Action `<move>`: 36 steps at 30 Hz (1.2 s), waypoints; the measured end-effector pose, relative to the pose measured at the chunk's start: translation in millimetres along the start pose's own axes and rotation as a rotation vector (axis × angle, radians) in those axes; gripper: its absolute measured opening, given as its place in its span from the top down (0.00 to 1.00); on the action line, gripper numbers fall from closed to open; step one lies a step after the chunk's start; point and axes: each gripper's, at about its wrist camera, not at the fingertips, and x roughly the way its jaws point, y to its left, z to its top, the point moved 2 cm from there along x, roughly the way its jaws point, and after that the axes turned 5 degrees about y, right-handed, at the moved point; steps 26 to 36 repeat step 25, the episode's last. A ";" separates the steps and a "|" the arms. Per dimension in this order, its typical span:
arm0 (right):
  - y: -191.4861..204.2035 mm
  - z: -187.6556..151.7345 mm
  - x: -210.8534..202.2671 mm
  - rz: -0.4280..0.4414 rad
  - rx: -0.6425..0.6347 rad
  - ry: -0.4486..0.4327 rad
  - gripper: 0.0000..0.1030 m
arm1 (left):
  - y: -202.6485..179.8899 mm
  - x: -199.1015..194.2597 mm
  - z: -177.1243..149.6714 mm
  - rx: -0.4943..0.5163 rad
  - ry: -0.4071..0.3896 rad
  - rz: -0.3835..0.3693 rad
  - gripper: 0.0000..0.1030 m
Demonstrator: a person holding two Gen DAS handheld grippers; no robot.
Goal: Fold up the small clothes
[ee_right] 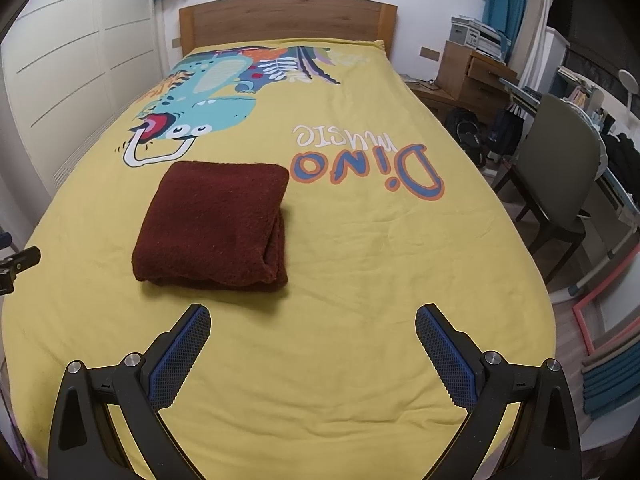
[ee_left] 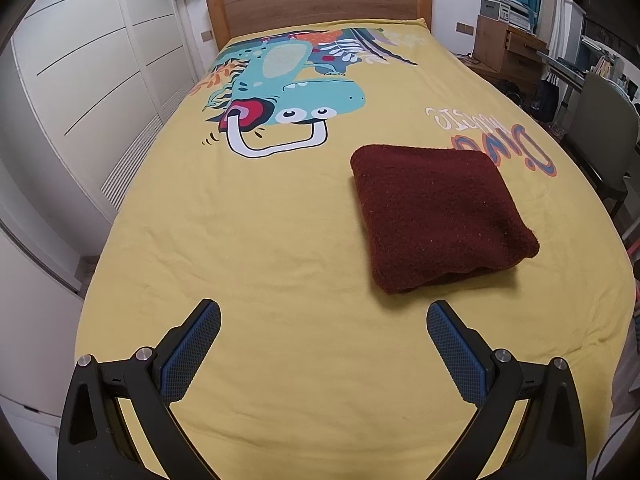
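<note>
A dark red fuzzy garment (ee_left: 436,216) lies folded into a thick square on the yellow bed sheet (ee_left: 260,240). It also shows in the right wrist view (ee_right: 216,220). My left gripper (ee_left: 323,312) is open and empty, held above the sheet, short of the garment and to its left. My right gripper (ee_right: 313,318) is open and empty, held above the sheet, short of the garment and to its right. A black part of the left gripper (ee_right: 16,264) shows at the left edge of the right wrist view.
The bed has a wooden headboard (ee_left: 320,4) and a dinosaur print (ee_left: 280,92). White wardrobe doors (ee_left: 88,80) stand to the left. A grey chair (ee_right: 560,168), a desk and a wooden cabinet (ee_right: 468,76) stand to the right of the bed.
</note>
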 end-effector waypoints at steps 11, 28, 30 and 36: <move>1.6 0.6 5.5 0.000 -0.016 0.014 0.01 | -0.1 -1.6 -3.2 -0.007 0.006 0.001 0.01; 0.1 0.9 7.8 -0.004 -0.015 0.021 0.01 | -0.7 -1.4 -6.7 -0.020 0.014 -0.012 0.01; 0.1 0.9 7.8 -0.004 -0.015 0.021 0.01 | -0.7 -1.4 -6.7 -0.020 0.014 -0.012 0.01; 0.1 0.9 7.8 -0.004 -0.015 0.021 0.01 | -0.7 -1.4 -6.7 -0.020 0.014 -0.012 0.01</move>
